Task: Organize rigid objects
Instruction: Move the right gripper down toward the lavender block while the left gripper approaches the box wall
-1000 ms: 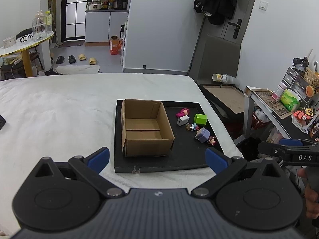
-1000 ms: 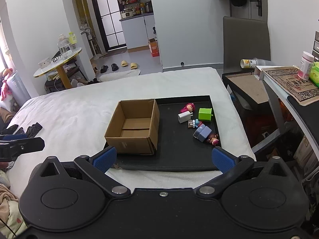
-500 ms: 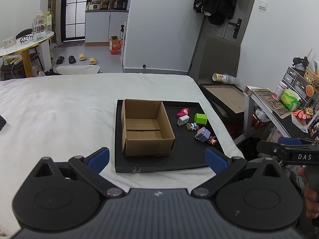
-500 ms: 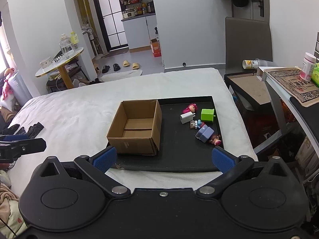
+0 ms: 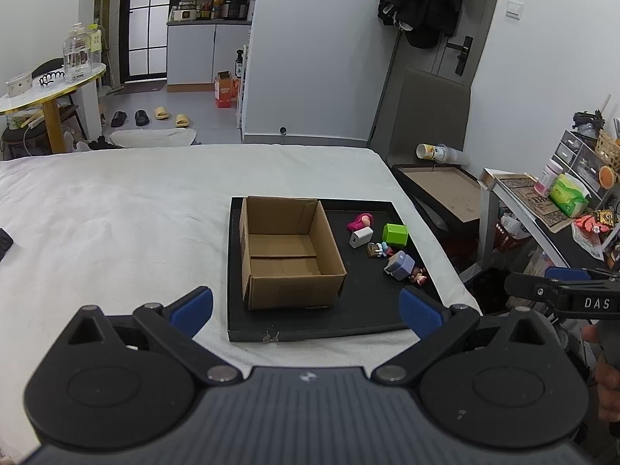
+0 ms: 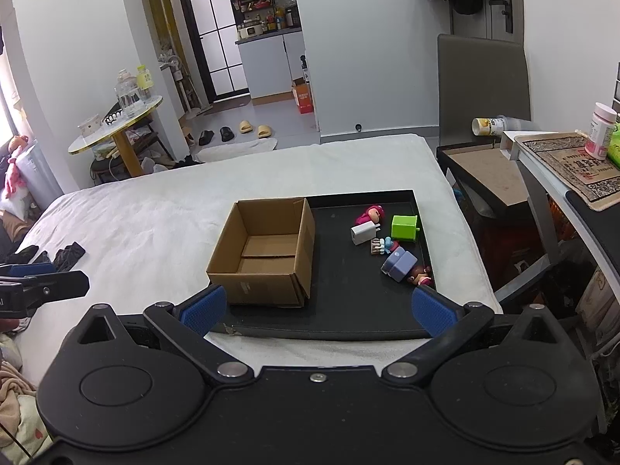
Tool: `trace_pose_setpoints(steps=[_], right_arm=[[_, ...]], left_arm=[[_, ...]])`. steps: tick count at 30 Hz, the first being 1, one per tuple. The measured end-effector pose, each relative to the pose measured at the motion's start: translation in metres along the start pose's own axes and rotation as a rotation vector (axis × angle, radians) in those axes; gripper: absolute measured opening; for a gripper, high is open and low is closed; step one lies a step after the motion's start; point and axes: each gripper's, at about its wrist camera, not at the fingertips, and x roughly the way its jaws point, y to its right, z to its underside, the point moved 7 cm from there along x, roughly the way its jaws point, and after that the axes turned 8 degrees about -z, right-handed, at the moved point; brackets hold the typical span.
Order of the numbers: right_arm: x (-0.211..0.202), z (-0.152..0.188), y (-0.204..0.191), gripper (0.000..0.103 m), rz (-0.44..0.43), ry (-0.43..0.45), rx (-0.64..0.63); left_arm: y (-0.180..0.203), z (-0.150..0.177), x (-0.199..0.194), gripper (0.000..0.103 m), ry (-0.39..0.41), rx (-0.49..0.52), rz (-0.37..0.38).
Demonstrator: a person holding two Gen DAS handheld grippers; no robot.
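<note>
The left claw [image 5: 306, 312] hangs wide apart over the white bed [image 5: 116, 213], holding nothing. Ahead, a black tray [image 5: 364, 317] carries an empty cardboard box [image 5: 288, 252] on its left, with a green block [image 5: 395, 233], white charger [image 5: 360, 237] and small figures beside it.

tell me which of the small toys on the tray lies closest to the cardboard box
The white charger block: it lies nearest the cardboard box, left of the green cube.

The cardboard box [image 6: 267, 252] fills the tray's [image 6: 348, 321] left half; toys [image 6: 387, 240] crowd the far right, leaving open black floor along the near edge.
</note>
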Motion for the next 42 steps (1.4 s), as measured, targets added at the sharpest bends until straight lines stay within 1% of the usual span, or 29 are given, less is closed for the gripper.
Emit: trace_pose_setpoints(steps=[7,12,20,28,34,38,42], right_arm=[[0.013,-0.002,0.005,0.103,0.002,-0.019,0.011],[0.025,-0.004,0.011,0.103,-0.002,-0.031,0.015],[0.041,-0.011,0.015,0.103,-0.028,-0.026,-0.019],[0.059,-0.019,0.026,0.103,-0.003,-0.041,-0.033],[0.076,-0.020,0.045,0.103,0.032,-0.086,0.001],[0.086,-0.020,0.057,0.103,0.022,-0.113,0.058],[0.095,-0.023,0.069,0.103,0.024,-0.117,0.103]], left_arm=[[-0.009,-0.004,0.014,0.102,0.000,-0.020,-0.028],[-0.014,-0.006,0.028,0.102,-0.028,-0.043,-0.026],[-0.016,-0.008,0.053,0.102,-0.077,-0.057,-0.027],[-0.019,-0.014,0.077,0.102,-0.118,-0.068,-0.040],[-0.022,-0.018,0.095,0.102,-0.146,-0.080,-0.046],[-0.024,-0.020,0.107,0.102,-0.166,-0.085,-0.053],[-0.027,-0.024,0.120,0.101,-0.188,-0.100,-0.061]])
